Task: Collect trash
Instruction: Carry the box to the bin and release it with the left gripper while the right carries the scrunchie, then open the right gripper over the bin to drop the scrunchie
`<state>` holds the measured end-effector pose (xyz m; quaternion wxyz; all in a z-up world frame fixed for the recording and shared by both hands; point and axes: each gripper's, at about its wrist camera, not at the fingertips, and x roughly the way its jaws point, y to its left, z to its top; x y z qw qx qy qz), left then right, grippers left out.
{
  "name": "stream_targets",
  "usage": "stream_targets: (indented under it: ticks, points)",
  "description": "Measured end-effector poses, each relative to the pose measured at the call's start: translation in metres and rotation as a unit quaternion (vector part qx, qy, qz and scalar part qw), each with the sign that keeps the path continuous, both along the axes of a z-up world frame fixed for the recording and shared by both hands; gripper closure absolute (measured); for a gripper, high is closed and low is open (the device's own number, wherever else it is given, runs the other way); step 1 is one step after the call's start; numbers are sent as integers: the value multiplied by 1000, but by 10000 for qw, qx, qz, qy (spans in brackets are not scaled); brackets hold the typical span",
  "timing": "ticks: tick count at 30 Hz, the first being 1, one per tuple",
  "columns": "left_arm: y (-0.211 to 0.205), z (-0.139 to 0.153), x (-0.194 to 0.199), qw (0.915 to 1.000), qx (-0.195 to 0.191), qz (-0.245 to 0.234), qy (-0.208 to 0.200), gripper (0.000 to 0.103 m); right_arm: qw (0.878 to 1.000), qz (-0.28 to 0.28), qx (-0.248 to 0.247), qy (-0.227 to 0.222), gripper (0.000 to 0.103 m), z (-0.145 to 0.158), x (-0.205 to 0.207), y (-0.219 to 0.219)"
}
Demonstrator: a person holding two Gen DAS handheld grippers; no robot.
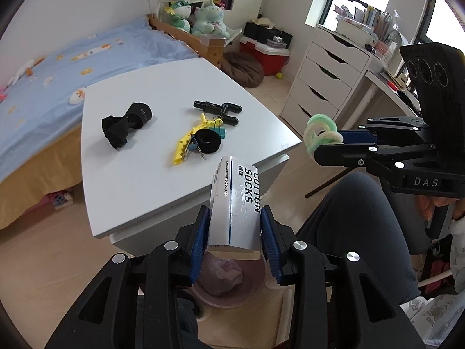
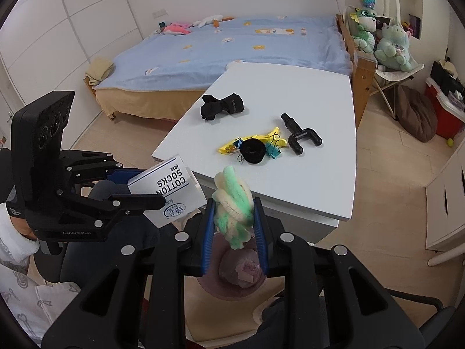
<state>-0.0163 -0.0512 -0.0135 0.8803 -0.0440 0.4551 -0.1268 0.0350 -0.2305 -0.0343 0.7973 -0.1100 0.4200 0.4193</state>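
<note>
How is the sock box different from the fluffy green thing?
The sock box is flat, stiff, white with black printing; the fluffy rings are soft, looped, green and cream. The left gripper clamps the box; the right gripper clamps the rings. Both hang above the pink bin.

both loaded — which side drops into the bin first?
Probably the left hand-held gripper: its white cardboard sock box hangs directly above the pink plastic bin. The right hand-held gripper with the green-and-cream fuzzy loop looks further off.
</note>
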Motion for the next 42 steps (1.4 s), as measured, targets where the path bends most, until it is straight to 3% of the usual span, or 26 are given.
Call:
stream_targets:
  ticks: [2,4,5,21,39,41,42]
  points:
    - [-2,-1,-2,10000,1,-4,-12,53,10000,-4,6,20,78,-1,0,-1]
    - [-1,-2,-2,10000,-64,60,-32,15,10000,-13,-3,42,78,-3,0,-1]
    - [1,-2,-2,9998,-128,143,-108,13,10000,-18,-8,57,78,-4,0,-1]
    - [22,7,-8,9969,-85,700,-348,8,10000,-15,-4,89,78,-7,-6,0]
    - [50,8,-21,9932,-128,1082,-412,8,9986,464,-102,218,75,-15,-24,23]
    - [52,8,-22,9930,-138,1096,-408,8,9981,554,-97,240,71,-15,-25,26]
    - [52,7,-22,9930,-142,1103,-403,8,9978,602,-86,252,57,-16,-26,27]
